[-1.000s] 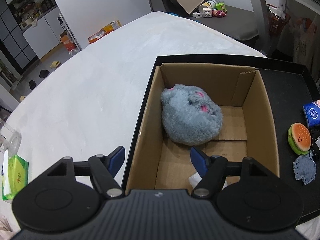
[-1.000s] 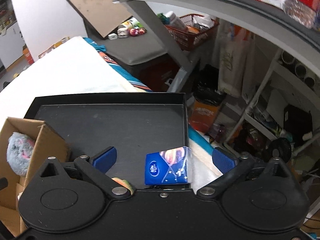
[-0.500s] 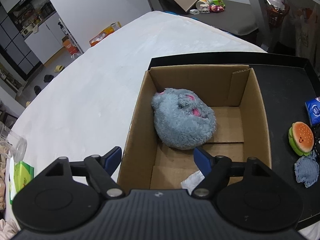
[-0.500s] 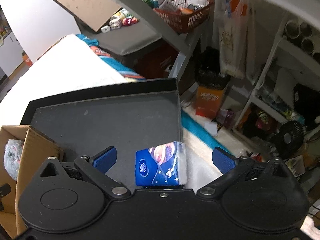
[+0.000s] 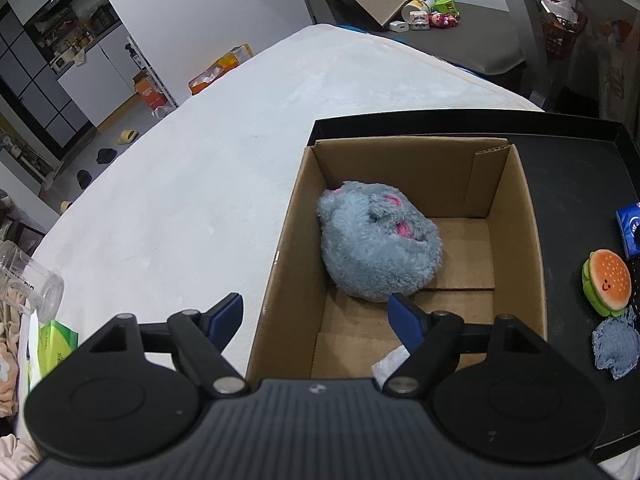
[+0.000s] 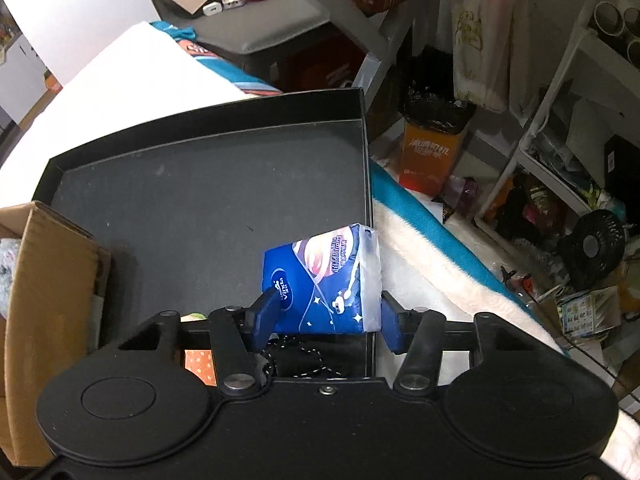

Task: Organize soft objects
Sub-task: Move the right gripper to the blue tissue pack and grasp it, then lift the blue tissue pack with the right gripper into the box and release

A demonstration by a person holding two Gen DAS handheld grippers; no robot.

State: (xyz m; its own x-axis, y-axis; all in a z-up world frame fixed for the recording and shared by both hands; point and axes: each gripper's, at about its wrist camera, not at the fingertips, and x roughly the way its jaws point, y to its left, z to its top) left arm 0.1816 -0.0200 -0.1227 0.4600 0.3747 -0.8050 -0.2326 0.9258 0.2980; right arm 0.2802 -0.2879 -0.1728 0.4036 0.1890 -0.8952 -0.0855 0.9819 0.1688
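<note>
A grey plush toy with pink ears [image 5: 378,242] lies in the open cardboard box [image 5: 532,240], which stands on a black tray [image 5: 576,184]. A white soft scrap [image 5: 390,364] lies at the box's near end. My left gripper [image 5: 320,316] is open and empty above the box's near left corner. My right gripper [image 6: 326,314] has closed on a blue tissue pack [image 6: 324,280] at the tray's [image 6: 200,192] right edge. The pack also shows in the left wrist view [image 5: 630,228]. A burger plush [image 5: 606,282] and a denim-blue soft piece [image 5: 616,346] lie right of the box.
The tray sits on a white fuzzy bedspread [image 5: 192,184]. A clear jar [image 5: 28,280] and a green pack [image 5: 56,344] lie at the near left. The box [image 6: 40,320] is left of my right gripper. Cluttered shelves [image 6: 560,160] stand to the right.
My right gripper's fingers have closed from wide open onto the blue tissue pack. My left gripper has drifted slightly back over the box's near edge and stays open.
</note>
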